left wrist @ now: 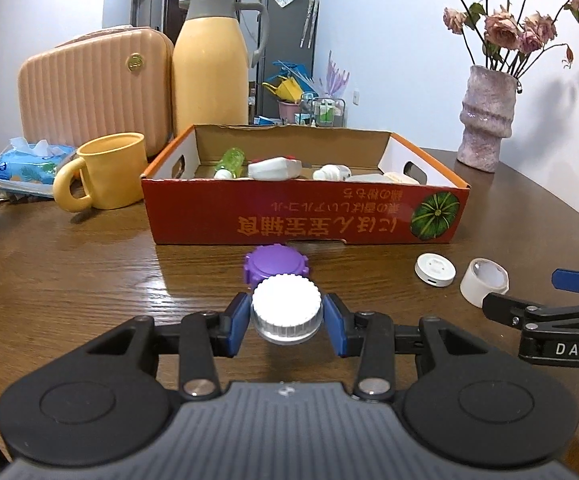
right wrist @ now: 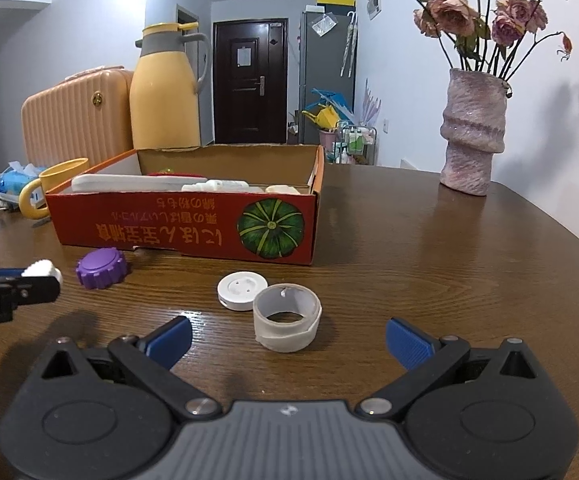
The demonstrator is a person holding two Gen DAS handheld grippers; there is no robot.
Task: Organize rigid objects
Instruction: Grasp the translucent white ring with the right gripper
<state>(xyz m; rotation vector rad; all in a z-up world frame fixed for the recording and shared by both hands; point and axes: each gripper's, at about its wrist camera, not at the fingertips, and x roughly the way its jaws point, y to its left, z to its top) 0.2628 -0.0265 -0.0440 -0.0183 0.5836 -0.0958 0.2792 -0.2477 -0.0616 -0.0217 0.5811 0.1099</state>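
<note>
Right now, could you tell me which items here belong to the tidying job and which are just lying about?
Belongs to the job:
- white cap, gripped by the left gripper
- purple cap
- white disc
- tape roll, ahead of the open right gripper
- cardboard box

Just lying about:
- yellow mug
- thermos jug
- vase
- tissue pack
- pink case

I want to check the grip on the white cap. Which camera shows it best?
The left wrist view: the white cap sits centred between the left gripper fingers, clamped on both sides. The right wrist view shows only a sliver of it at the left edge, mostly hidden by the gripper.
</note>
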